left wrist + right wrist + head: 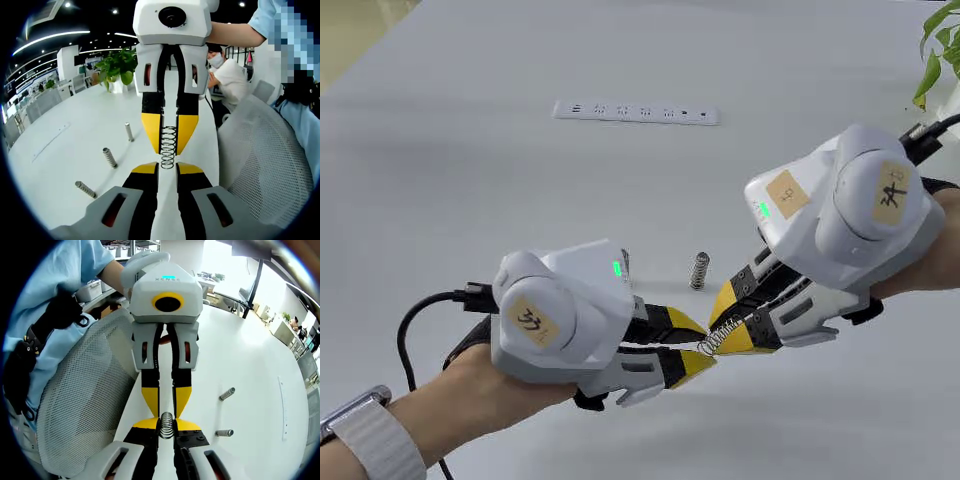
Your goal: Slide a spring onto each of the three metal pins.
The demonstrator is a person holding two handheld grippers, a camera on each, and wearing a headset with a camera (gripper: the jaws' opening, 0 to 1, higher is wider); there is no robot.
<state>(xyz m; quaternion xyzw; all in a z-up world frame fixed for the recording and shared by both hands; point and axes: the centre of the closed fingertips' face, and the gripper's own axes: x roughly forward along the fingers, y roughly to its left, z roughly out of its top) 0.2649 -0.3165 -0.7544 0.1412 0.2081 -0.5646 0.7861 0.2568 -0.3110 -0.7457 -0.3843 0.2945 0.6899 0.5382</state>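
1 spring (pixel 168 142) sits clamped in the right hand-held gripper (pixel 166 426); whether the left hand-held gripper (pixel 168 169) grips it is unclear.

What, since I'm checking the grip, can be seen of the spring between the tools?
The spring is a small silvery wire coil, open-wound and straight, held in the air over the white table. It lies lengthwise between the right tool's yellow tips, which pinch it; one end reaches the left tool's tips, grip there unclear.
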